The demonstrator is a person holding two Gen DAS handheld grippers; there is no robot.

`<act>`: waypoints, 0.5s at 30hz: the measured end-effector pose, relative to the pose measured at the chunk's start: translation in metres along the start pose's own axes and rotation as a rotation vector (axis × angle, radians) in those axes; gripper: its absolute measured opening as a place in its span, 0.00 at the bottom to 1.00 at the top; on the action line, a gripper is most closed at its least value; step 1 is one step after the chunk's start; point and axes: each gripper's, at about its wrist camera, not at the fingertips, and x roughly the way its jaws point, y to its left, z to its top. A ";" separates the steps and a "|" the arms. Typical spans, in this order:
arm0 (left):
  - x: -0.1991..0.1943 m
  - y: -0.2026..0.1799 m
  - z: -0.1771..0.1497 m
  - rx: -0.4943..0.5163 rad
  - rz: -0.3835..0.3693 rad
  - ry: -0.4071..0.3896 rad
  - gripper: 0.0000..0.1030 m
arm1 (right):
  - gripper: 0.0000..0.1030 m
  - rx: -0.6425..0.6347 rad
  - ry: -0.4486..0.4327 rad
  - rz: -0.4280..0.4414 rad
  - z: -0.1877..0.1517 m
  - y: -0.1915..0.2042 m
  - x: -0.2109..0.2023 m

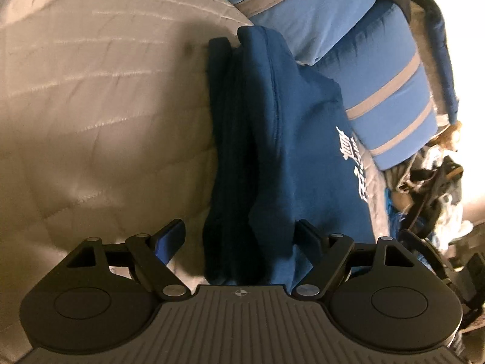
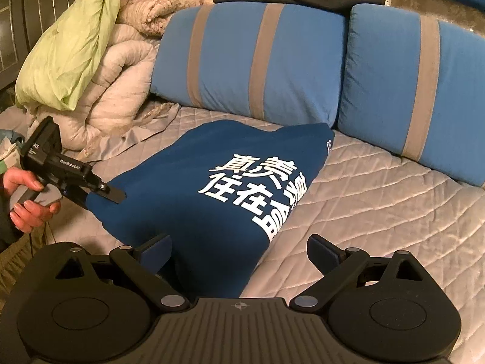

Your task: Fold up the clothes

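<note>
Both tongs gape, gripping nothing, astride the folded shirt (image 2: 194,188); only the right view shows its lettering whole

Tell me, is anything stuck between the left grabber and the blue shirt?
No. Nothing visible stands between them. The left gripper is open, and the folded edge of the blue shirt already lies between its fingers, with only the quilted bed cover underneath.

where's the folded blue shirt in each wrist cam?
Left wrist: blue shirt runs up the centre, its near end between the open left gripper fingers.
Right wrist: blue shirt lies centre, white print up.
Shared landmark: striped blue pillows behind it.
</note>
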 end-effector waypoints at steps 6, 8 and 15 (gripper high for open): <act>0.006 0.019 -0.002 -0.122 -0.136 0.010 0.76 | 0.93 0.016 0.002 -0.014 0.003 -0.009 0.002; 0.009 0.022 -0.002 -0.152 -0.170 0.005 0.76 | 0.93 0.032 0.004 -0.015 0.005 -0.014 0.004; 0.022 0.037 -0.002 -0.301 -0.240 0.050 0.39 | 0.94 0.099 0.044 0.015 0.021 -0.037 0.022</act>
